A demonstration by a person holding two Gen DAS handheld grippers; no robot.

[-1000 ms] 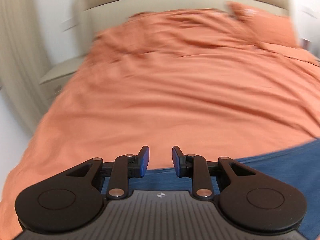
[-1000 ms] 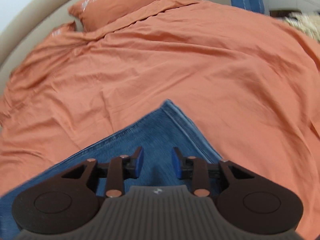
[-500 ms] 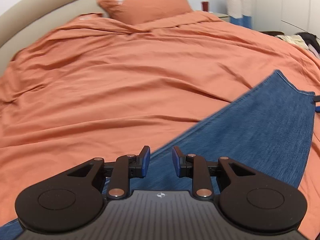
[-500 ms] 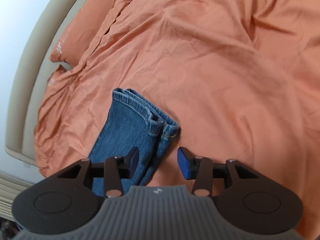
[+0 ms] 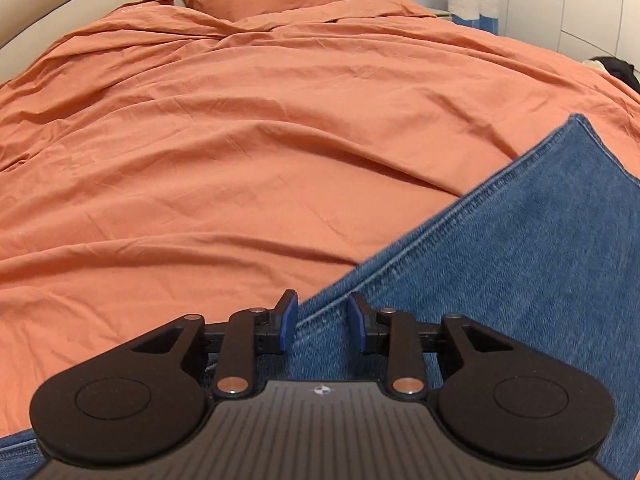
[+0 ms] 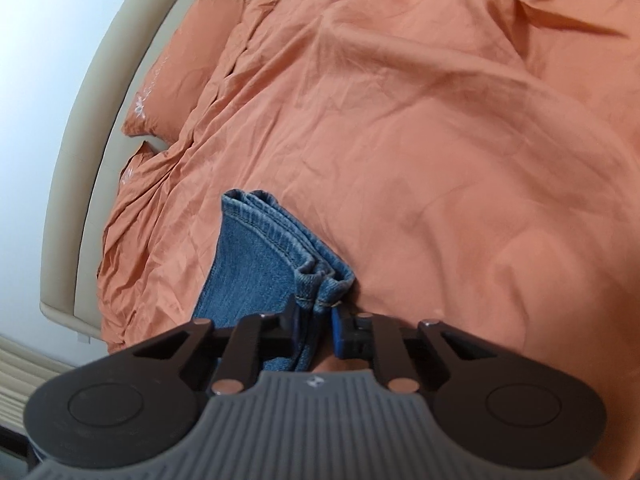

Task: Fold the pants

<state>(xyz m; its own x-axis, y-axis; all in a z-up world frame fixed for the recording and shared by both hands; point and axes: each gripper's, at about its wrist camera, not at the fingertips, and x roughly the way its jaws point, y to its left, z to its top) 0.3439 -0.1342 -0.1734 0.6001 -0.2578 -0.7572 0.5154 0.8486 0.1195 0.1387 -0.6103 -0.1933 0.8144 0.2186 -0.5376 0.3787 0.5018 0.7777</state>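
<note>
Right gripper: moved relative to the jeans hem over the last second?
Yes. The right gripper has come in to the stacked hems of the jeans, near the headboard side, its jaws just closing on the hem corner.

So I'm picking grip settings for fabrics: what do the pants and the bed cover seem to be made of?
The pants look like blue denim: a faded twill weave, thick rolled hems and heavy contrast stitching along the seams. Matte and stiff-looking. The bed cover looks like thin woven cotton or a cotton blend, matte orange, with many fine creases; the exact fibre cannot be told from here.
</note>
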